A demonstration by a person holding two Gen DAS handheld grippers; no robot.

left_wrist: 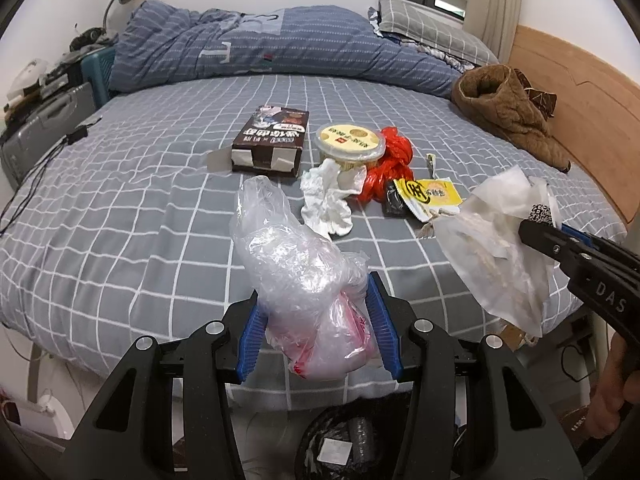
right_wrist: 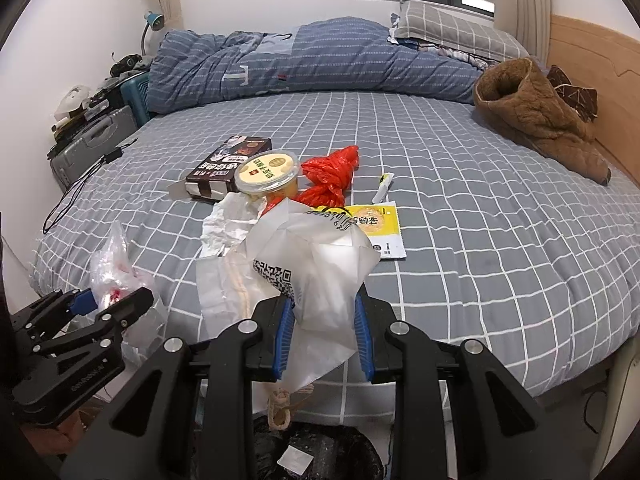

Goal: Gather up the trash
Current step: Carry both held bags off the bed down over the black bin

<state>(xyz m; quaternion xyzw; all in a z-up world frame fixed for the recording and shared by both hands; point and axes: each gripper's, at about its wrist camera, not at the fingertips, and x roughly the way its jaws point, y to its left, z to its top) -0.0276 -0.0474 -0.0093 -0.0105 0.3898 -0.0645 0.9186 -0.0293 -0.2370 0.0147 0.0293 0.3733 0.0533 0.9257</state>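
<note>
My left gripper (left_wrist: 316,332) is shut on a crumpled clear plastic bag (left_wrist: 296,264) with red print, held above the near edge of the bed. My right gripper (right_wrist: 324,336) is shut on a white translucent paper bag (right_wrist: 316,276) that bears a QR code and a string handle. Each gripper shows in the other view: the right gripper (left_wrist: 532,232) at the right, the left gripper (right_wrist: 116,304) at the lower left. More trash lies on the bed: a brown box (left_wrist: 272,138), a yellow lidded tub (left_wrist: 350,144), a white tissue (left_wrist: 326,200), a red bag (left_wrist: 390,162), a yellow packet (left_wrist: 430,194).
A bin lined with a black bag (left_wrist: 344,440) stands on the floor just below both grippers, also seen as the bin (right_wrist: 312,456). A blue duvet (left_wrist: 272,44) and a brown jacket (left_wrist: 508,112) lie at the far side. A suitcase (left_wrist: 40,128) stands left of the bed.
</note>
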